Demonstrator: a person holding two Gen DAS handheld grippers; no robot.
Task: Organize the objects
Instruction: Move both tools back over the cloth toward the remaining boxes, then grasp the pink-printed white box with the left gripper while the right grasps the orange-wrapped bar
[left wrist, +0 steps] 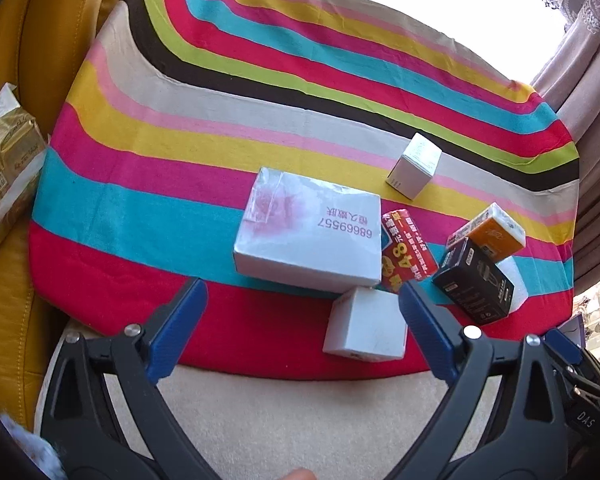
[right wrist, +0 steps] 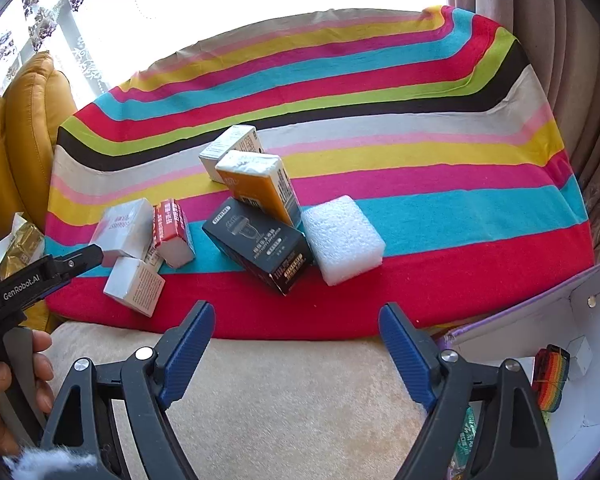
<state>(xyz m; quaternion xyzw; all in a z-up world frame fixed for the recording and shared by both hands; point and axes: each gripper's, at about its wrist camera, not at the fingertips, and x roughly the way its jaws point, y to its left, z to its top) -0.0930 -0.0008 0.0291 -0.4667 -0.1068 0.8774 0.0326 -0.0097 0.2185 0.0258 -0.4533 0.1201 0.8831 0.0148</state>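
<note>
Several small boxes lie on a striped cloth [left wrist: 260,92]. Nearest my left gripper [left wrist: 302,294] are a flat silver-white box [left wrist: 308,232] and a small white cube box [left wrist: 366,330]; the gripper stands open above the cloth's red edge, holding nothing. Right of them lie a red packet [left wrist: 408,246], a black box [left wrist: 474,286], an orange pack [left wrist: 496,232] and another white box [left wrist: 416,166]. My right gripper [right wrist: 296,318] is open and empty, in front of the black box [right wrist: 260,244], the orange pack [right wrist: 260,186] and a white foam block [right wrist: 342,240].
An open purple-edged white box [right wrist: 572,328] at the lower right holds a rainbow strap [right wrist: 550,378]. A yellow leather seat [left wrist: 28,48] with a gold packet [left wrist: 8,168] flanks the left. Curtains [right wrist: 548,16] hang on the right. Cream fabric [right wrist: 292,392] lies below the grippers.
</note>
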